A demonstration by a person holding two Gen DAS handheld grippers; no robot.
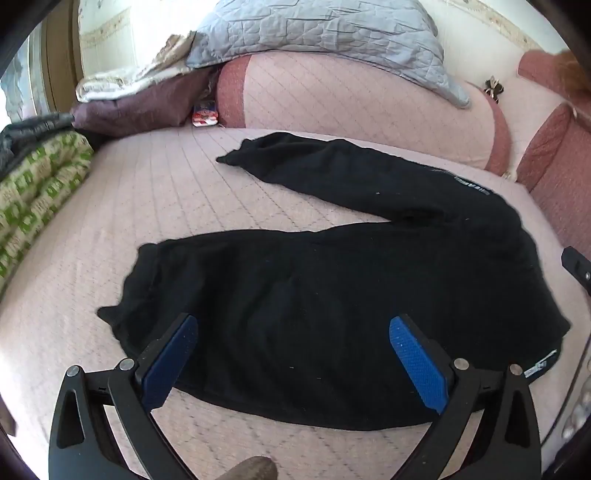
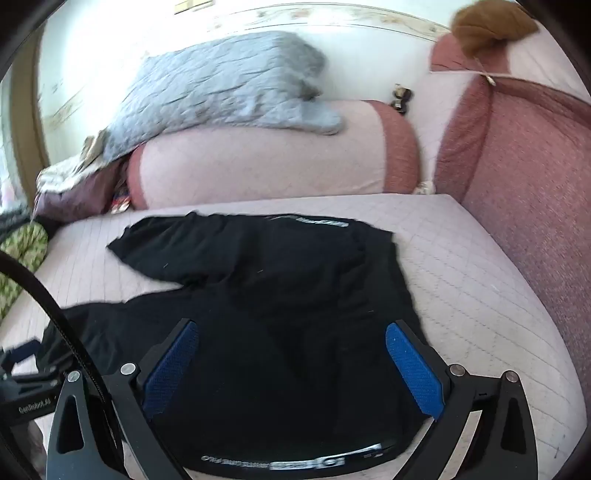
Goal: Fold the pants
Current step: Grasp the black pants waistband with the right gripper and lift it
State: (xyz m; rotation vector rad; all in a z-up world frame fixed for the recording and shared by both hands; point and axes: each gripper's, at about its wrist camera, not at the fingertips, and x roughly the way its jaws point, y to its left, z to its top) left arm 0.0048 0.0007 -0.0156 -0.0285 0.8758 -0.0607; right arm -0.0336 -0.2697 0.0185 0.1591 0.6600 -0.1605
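Between both spread tools, left and right, lie black pants.

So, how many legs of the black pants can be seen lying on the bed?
2. One leg lies near, under the open left tool, running left. The other leg lies farther back, toward the pink bolster. They join at the right; nothing seems hidden.

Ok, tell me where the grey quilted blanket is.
The grey quilted blanket lies draped over the pink bolster at the bed's far edge, beyond the black pants, top centre in both wrist views.
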